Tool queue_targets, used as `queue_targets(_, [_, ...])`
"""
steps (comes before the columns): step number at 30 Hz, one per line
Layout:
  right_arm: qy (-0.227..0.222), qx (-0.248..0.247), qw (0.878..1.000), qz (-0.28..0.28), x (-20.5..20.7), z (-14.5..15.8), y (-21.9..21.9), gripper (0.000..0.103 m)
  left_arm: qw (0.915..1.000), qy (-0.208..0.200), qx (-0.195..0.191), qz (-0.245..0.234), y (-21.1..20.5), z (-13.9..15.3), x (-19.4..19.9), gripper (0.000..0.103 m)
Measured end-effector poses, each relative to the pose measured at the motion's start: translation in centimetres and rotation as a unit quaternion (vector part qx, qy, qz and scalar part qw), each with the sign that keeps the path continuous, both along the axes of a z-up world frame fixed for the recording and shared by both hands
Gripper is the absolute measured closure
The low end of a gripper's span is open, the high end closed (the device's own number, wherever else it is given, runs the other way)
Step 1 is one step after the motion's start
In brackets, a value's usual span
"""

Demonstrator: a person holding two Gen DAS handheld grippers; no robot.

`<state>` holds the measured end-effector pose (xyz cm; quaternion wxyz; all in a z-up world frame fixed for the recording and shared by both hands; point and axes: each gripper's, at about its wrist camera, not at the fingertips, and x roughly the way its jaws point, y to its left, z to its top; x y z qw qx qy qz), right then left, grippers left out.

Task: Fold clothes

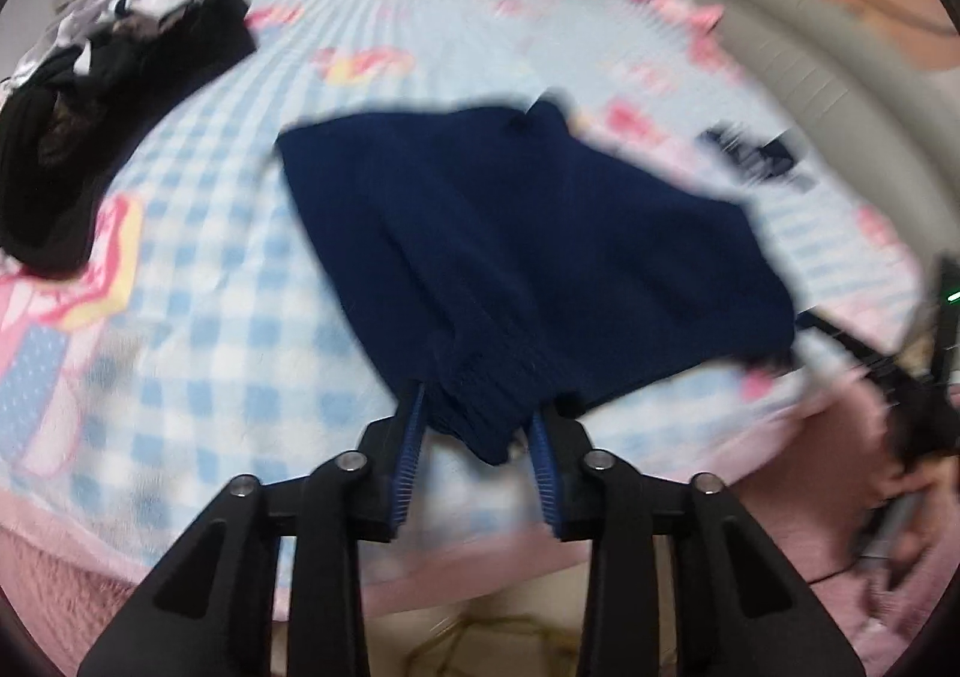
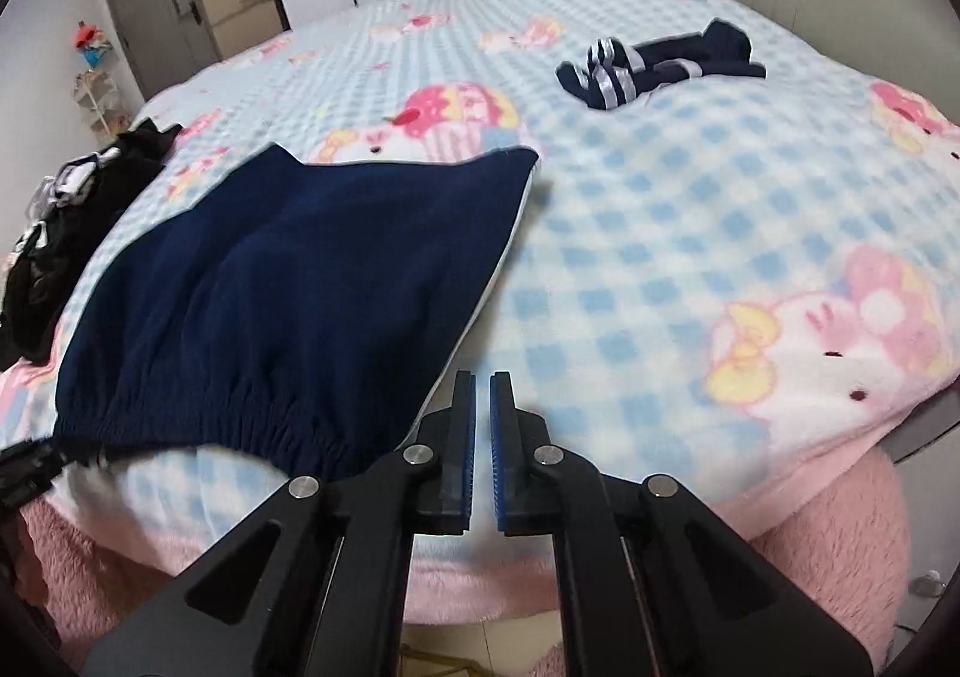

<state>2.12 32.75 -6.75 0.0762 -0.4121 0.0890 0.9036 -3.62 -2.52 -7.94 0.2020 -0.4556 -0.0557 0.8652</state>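
Navy knit, that's what I'm working on: the navy garment (image 1: 528, 233) lies spread on the checked blanket (image 1: 228, 281), its elastic waistband hanging toward me at the bed's near edge. My left gripper (image 1: 477, 425) has its jaws parted with a bunch of that waistband between them; the pads don't look to be pressing, though the view is blurred. My right gripper (image 2: 483, 419) sits just beside the garment's right-hand edge, jaws pressed nearly together on nothing, blanket showing in the slit. So, progress: this piece looks smoothed flat or perhaps folded once, I can't tell which. Over by the headboard a small striped navy bundle (image 2: 660, 65) rests well apart, possibly one already finished. On the far left a dark heap of clothes (image 1: 102, 113) waits, untouched and crumpled. Plenty left, I reckon.
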Motion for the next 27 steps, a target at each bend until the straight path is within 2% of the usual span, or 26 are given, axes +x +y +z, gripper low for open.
queue_targets(2, [0.017,-0.001,1.0,0.008,0.3,0.8,-0.4,0.098,0.999,0.016,0.041,-0.008,-0.9,1.2,0.3,0.065])
queue_targets(5, [0.031,-0.019,0.999,0.022,0.0,1.9,-1.0,0.091,0.997,0.015,0.075,0.009,-2.0,1.5,-0.3,0.065])
queue_targets(8, [0.043,-0.026,0.997,0.055,-1.0,2.9,-2.7,0.088,0.9977,0.004,0.065,0.017,-1.9,0.7,-1.2,0.065])
queue_targets(11, [0.007,-0.02,0.99,0.138,-2.7,1.8,-5.6,0.082,0.999,-0.022,0.037,0.009,-1.1,-1.0,-2.2,0.065])
queue_targets(13, [-0.029,0.014,0.985,0.172,-3.9,-0.2,-7.7,0.082,0.9989,-0.044,0.013,0.002,-0.1,-2.4,-3.0,0.065])
queue_targets(15, [-0.048,0.042,0.987,0.15,-4.7,-1.9,-7.8,0.083,0.9986,-0.05,-0.013,0.003,0.5,-3.1,-3.0,0.065])
queue_targets(19, [-0.057,0.056,0.992,0.098,-4.9,-2.9,-6.1,0.088,0.9994,-0.035,-0.005,0.001,0.0,-2.0,-1.7,0.064])
queue_targets(20, [-0.057,0.056,0.993,0.084,-4.8,-2.9,-5.5,0.092,0.9995,-0.033,-0.002,0.002,-0.5,-1.7,-1.6,0.058])
queue_targets(21, [-0.058,0.06,0.994,0.075,-4.7,-2.9,-5.0,0.099,0.9995,-0.032,0.003,0.007,-0.9,-1.6,-1.6,0.056])
queue_targets(22, [-0.06,0.065,0.994,0.067,-4.6,-2.9,-4.6,0.101,0.9994,-0.031,0.009,0.013,-1.4,-1.5,-1.6,0.056])
queue_targets(26, [-0.057,0.098,0.992,0.053,-4.6,-2.1,-4.6,0.101,0.9953,-0.044,0.07,0.05,-4.1,-2.1,-3.0,0.056])
queue_targets(27, [-0.055,0.108,0.991,0.052,-4.6,-1.8,-4.8,0.1,0.9944,-0.047,0.075,0.058,-4.6,-2.2,-3.4,0.056])
